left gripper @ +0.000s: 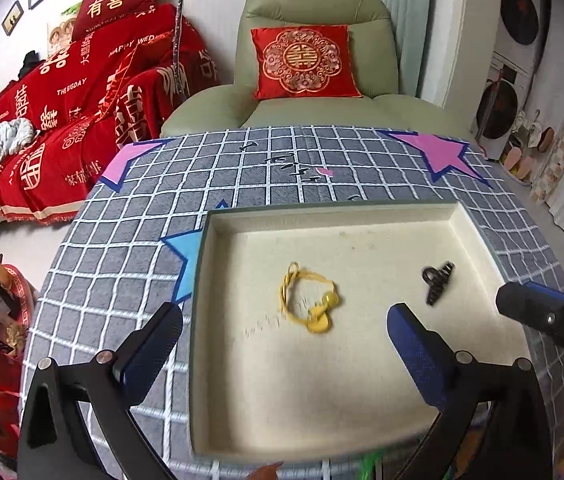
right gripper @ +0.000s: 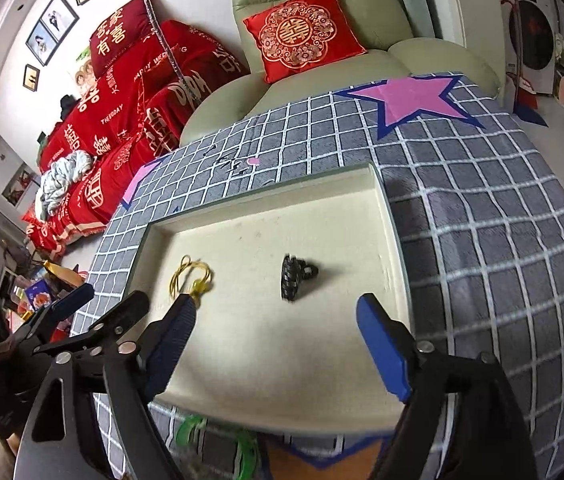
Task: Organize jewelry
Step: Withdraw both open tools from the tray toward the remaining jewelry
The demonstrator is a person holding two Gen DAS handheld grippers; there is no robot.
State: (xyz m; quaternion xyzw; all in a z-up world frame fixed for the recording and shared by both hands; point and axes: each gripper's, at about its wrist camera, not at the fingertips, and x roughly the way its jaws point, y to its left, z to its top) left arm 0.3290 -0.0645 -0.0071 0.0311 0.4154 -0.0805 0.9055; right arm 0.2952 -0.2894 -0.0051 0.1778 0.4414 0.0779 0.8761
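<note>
In the cream tray (left gripper: pixel 362 420) on the checked tabletop (left gripper: pixel 129 264) lie a yellow necklace (left gripper: pixel 309 300) mid-floor and a black hair claw (left gripper: pixel 437 282) nearer the right wall. Left gripper (left gripper: pixel 282 340) and right gripper (right gripper: pixel 277 336) hover with fingers spread, pinching nothing. The necklace's pendant is blurred, perhaps a bead.

Left hand-held gripper (left gripper: pixel 284 326) and right hand-held gripper (right gripper: pixel 275 322) gape wide, seemingly empty.

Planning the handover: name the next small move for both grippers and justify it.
Probably lift both clear. The yellow necklace and black hair claw lie loose in the cream tray; left gripper and right gripper stand open, holding nothing.
</note>
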